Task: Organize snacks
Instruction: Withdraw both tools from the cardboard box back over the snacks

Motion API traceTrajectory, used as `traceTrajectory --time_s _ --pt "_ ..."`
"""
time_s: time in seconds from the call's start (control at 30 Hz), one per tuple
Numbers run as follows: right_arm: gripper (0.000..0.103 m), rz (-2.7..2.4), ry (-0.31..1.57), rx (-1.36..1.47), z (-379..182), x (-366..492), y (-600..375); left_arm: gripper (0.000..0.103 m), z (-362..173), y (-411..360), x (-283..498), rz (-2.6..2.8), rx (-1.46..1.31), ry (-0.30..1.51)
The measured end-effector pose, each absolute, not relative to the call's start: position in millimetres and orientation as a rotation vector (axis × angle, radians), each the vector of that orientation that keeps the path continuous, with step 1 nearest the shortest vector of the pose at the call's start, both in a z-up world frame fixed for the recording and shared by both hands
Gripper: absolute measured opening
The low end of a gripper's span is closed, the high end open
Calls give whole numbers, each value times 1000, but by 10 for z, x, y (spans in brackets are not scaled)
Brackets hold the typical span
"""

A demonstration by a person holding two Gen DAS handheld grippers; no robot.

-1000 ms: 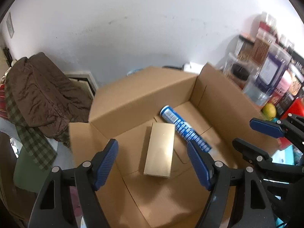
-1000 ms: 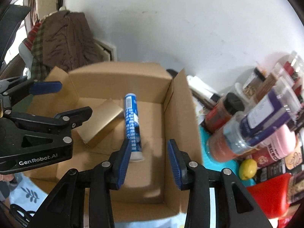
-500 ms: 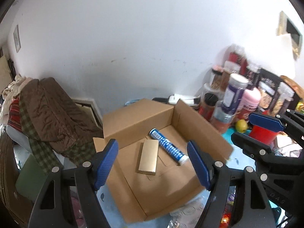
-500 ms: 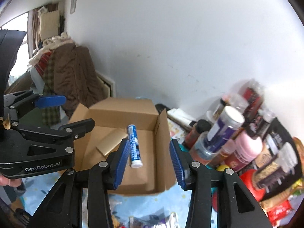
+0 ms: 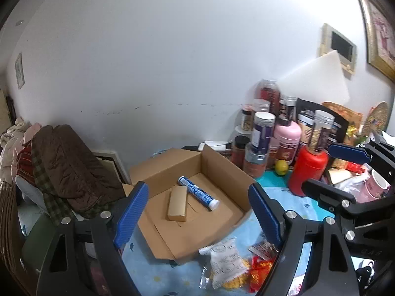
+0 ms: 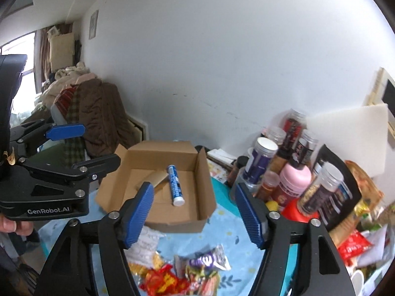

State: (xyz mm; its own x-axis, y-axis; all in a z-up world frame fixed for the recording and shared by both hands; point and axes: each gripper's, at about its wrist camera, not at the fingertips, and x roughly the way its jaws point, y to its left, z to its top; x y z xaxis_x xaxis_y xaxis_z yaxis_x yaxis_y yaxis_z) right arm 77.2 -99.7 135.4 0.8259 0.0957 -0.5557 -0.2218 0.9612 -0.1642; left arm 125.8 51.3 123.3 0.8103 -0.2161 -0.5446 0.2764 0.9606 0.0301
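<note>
An open cardboard box stands on the blue tablecloth. Inside lie a gold box and a blue-and-white tube. Loose snack packets lie in front of the cardboard box: a white bag of yellow chips, red packets and a purple packet. My left gripper is open and empty, held high and back from the cardboard box. My right gripper is open and empty, also raised, above the packets.
Several jars and bottles crowd the right: a red bottle, a pink bottle, a purple-labelled jar, a lemon. A chair draped with a brown jacket stands at left. The white wall is behind.
Both grippers have pulled up and back from the cardboard box, which now looks smaller. The snack packets and the jars have come into view. The gold box and tube have not moved.
</note>
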Motion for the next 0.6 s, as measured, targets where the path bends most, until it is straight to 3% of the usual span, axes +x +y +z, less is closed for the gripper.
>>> traceTrajectory --time_s 0.6 --pt "76 134 579 -225 900 -258 -1156 84 836 186 334 -426 158 581"
